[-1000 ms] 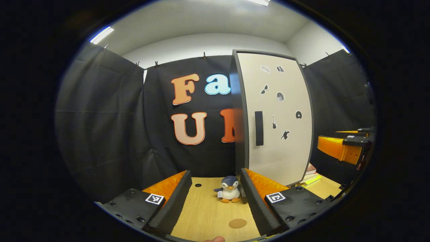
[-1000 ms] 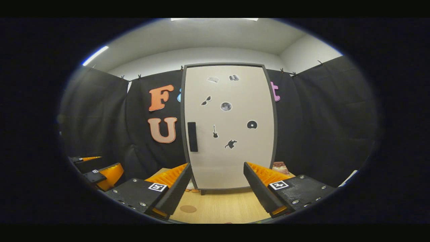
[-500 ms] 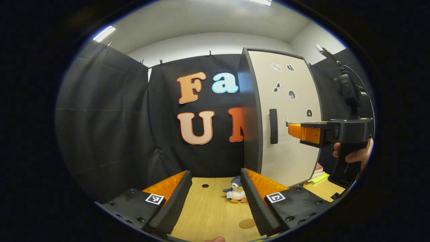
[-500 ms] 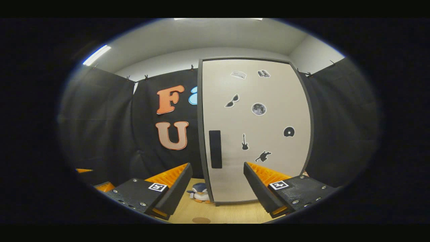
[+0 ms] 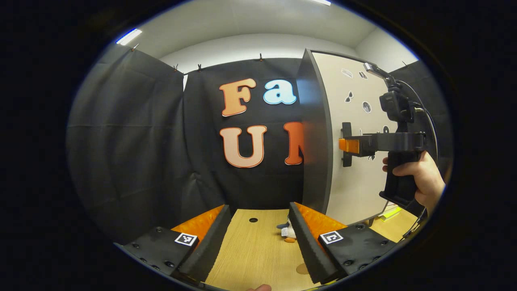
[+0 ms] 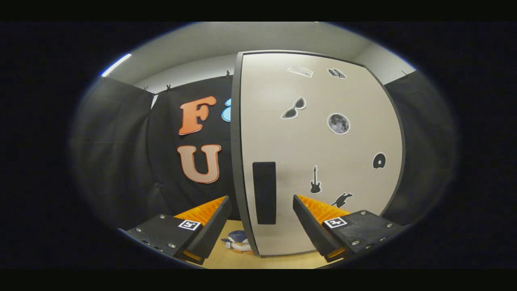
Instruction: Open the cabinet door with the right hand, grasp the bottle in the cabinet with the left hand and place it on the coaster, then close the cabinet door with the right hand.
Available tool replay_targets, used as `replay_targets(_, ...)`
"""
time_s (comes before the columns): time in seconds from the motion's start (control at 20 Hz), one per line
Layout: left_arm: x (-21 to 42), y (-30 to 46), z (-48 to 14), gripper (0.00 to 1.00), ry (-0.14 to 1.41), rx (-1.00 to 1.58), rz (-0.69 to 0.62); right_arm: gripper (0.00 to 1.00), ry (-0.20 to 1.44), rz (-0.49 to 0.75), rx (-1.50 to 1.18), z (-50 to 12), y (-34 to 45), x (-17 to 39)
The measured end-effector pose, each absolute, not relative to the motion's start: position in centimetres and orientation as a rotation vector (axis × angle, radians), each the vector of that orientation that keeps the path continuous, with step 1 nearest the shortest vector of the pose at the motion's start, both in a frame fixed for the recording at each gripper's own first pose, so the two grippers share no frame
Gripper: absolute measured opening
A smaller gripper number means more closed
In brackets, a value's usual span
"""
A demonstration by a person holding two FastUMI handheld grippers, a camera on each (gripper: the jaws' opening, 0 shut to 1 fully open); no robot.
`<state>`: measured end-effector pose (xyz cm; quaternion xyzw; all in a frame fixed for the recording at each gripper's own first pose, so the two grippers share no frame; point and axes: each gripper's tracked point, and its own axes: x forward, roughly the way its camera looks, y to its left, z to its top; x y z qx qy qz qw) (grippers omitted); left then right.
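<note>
so right gripper (image 6: 261, 220), fingers spread, nears the door handle (image 6: 264, 192); off-centre closing could slip; left gripper (image 5: 258, 238) gapes too.

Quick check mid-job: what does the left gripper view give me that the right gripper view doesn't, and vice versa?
Left gripper view: the right gripper from the side, tips at the door handle, the hand holding it, the coaster edge, the books. Right gripper view: the cabinet door face-on, the guitar sticker, the handle between its open fingers. Both: closed door, handle, plush penguin, table.
</note>
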<state>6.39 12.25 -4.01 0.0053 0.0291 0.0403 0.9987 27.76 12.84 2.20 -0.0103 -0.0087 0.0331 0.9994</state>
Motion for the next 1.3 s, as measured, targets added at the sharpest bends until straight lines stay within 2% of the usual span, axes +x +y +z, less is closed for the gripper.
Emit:
replay_targets(0.15,6.7,13.1,-4.3,0.94,0.06,0.02,0.094,0.93,-0.01,0.054,-0.018,1.9,12.7,29.4)
replay_targets(0.2,6.8,13.2,-4.5,0.94,0.065,0.017,0.095,0.87,0.001,0.05,-0.016,1.5,12.7,29.7)
replay_targets(0.25,6.9,13.3,-4.6,0.94,0.07,0.016,0.095,0.89,0.007,0.04,-0.016,1.3,12.4,30.2)
replay_targets(0.3,6.9,13.4,-4.7,0.94,0.074,0.017,0.096,0.88,0.012,0.033,-0.022,1.0,12.3,30.5)
replay_targets(0.4,7.0,13.6,-4.6,0.94,0.071,0.023,0.096,0.8,0.029,0.02,-0.032,0.2,12.0,31.2)
replay_targets(0.5,7.1,13.5,-4.6,0.94,0.068,0.028,0.094,0.65,0.052,0.01,-0.033,-0.4,12.0,31.6)
replay_targets(0.55,7.1,13.5,-4.6,0.94,0.069,0.028,0.092,0.51,0.042,0.022,-0.03,-0.4,12.4,31.4)
replay_targets(0.6,7.0,13.5,-4.8,0.94,0.07,0.025,0.089,0.45,0.036,0.016,-0.032,-0.3,12.5,31.4)
replay_targets(0.65,6.9,13.5,-4.7,0.94,0.071,0.025,0.09,0.34,0.03,0.012,-0.038,-0.4,12.4,31.4)
replay_targets(0.7,6.9,13.5,-4.8,0.94,0.072,0.025,0.09,0.36,0.028,0.011,-0.043,-0.4,12.5,31.4)
replay_targets(0.95,7.0,13.3,-4.4,0.94,0.065,0.028,0.086,0.28,0.068,0.01,0.001,-0.5,12.3,31.0)
replay_targets(1.3,5.9,10.9,-3.6,0.94,0.042,0.036,0.05,0.21,0.052,0.041,0.018,0.0,12.1,27.9)
